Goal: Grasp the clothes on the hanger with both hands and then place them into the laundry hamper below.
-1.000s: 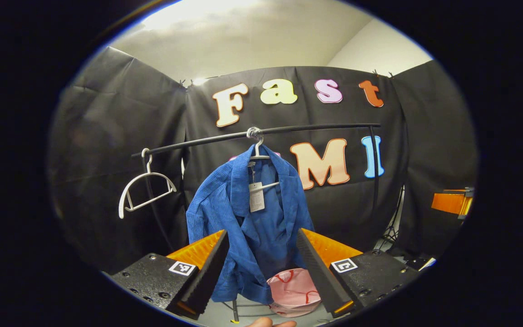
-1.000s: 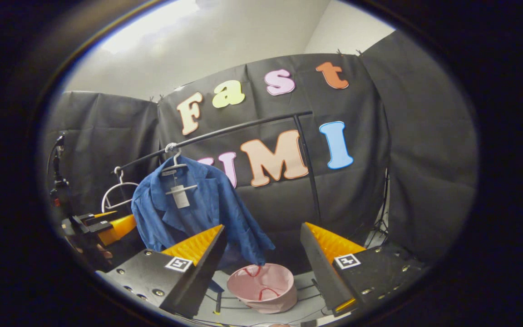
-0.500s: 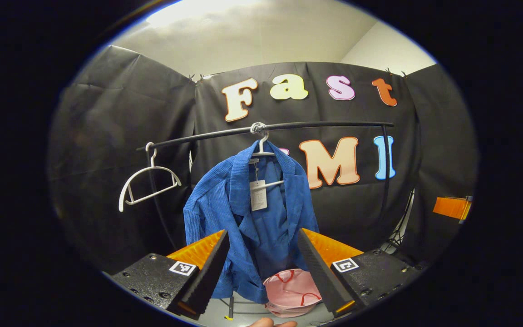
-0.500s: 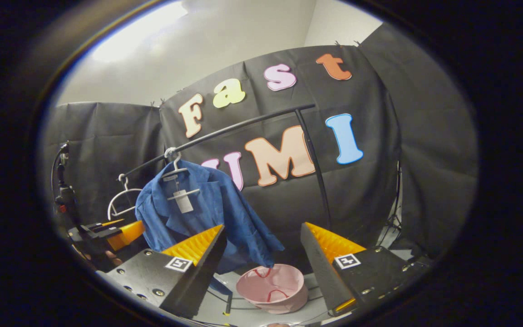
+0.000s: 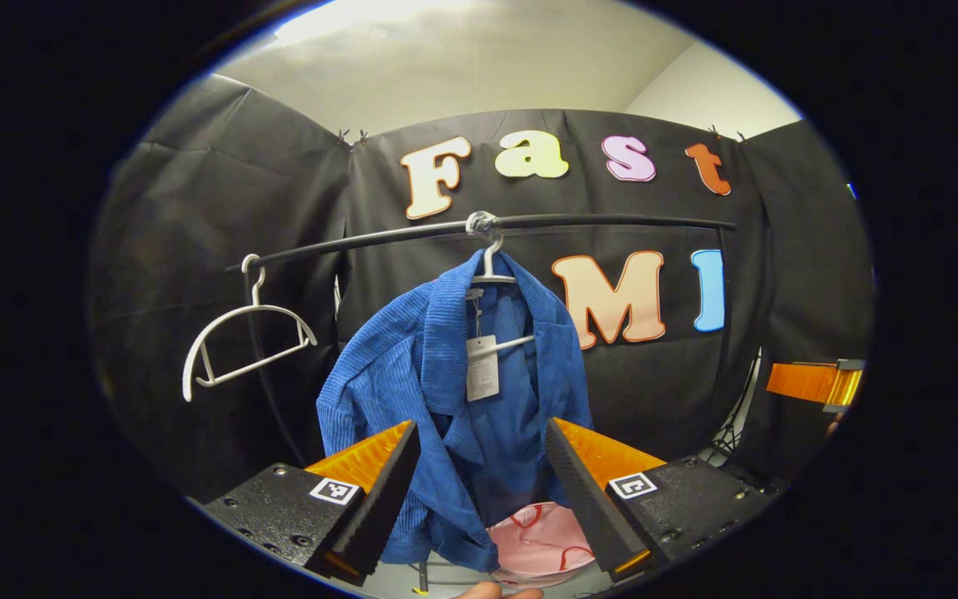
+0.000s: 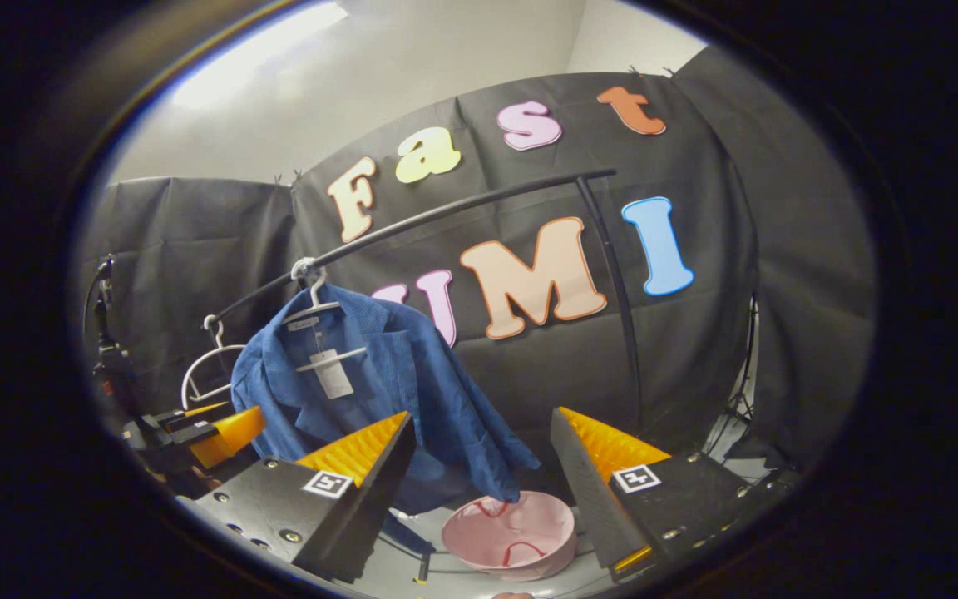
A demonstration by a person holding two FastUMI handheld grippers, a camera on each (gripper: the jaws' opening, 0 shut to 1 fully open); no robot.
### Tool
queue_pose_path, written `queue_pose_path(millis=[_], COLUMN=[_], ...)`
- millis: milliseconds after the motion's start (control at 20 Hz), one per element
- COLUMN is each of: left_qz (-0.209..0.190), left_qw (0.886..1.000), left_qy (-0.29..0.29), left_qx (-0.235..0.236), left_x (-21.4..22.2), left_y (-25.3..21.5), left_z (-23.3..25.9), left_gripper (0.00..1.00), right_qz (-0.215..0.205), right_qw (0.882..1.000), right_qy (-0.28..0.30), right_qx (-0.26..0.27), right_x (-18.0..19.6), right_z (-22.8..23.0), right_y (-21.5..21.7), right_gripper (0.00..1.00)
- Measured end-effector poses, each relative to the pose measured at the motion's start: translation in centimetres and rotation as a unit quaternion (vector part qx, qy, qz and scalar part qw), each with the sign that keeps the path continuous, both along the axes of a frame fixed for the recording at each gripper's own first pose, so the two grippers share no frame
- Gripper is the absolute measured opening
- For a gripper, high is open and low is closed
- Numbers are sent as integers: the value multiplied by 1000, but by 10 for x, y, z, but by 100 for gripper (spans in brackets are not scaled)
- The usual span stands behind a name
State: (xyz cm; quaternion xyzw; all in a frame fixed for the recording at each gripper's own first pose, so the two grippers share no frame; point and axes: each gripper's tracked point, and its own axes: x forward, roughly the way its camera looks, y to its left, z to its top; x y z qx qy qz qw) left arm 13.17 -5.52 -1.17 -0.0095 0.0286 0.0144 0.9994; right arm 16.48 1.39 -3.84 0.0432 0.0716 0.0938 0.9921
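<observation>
A blue corduroy jacket (image 5: 454,391) (image 6: 387,391) with a paper tag hangs on a white hanger (image 5: 491,262) from a black rail (image 5: 579,221) (image 6: 462,208). Below it on the floor sits a pink laundry hamper (image 5: 541,541) (image 6: 508,537). My left gripper (image 5: 479,491) is open, short of the jacket and aimed at its lower front. My right gripper (image 6: 479,487) is open too, farther off to the jacket's right, with nothing between its fingers. The left gripper (image 6: 196,428) also appears at the left edge of the right gripper view, and the right gripper (image 5: 816,383) at the right edge of the left gripper view.
An empty white hanger (image 5: 242,341) (image 6: 204,366) hangs at the rail's left end. The rail's upright post (image 6: 612,283) stands right of the jacket. A tripod (image 6: 109,349) stands at far left. Black cloth walls close the booth behind and at both sides.
Both grippers have moved nearer the rack, so the jacket looks larger. The jacket, hangers and hamper stay in place. Both grippers stay open.
</observation>
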Motion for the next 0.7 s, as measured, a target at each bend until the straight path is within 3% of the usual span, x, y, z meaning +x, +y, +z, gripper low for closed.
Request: queue_pose_path(millis=[50, 150, 250, 350, 700], left_qz=[1, 2, 8, 10, 35], left_qw=[1000, 1000, 1000, 1000, 999], left_qy=[2, 10, 15, 22, 22], left_qx=[1, -1, -7, -10, -9], left_x=[6, 16, 25, 32, 59], left_y=[3, 8, 14, 17, 24], left_z=[-6, -15, -21, -30, -35], left_gripper=[97, 94, 97, 97, 93], right_qz=[4, 5, 12, 23, 53], right_qw=[1000, 1000, 1000, 999, 997], right_qy=[2, 9, 16, 20, 45], right_qx=[-2, -11, -15, -12, -30], right_x=[7, 22, 35, 46, 80], right_z=[-3, -11, -17, -21, -40], right_y=[7, 17, 30, 45, 96], right_gripper=[95, 98, 100, 95, 98])
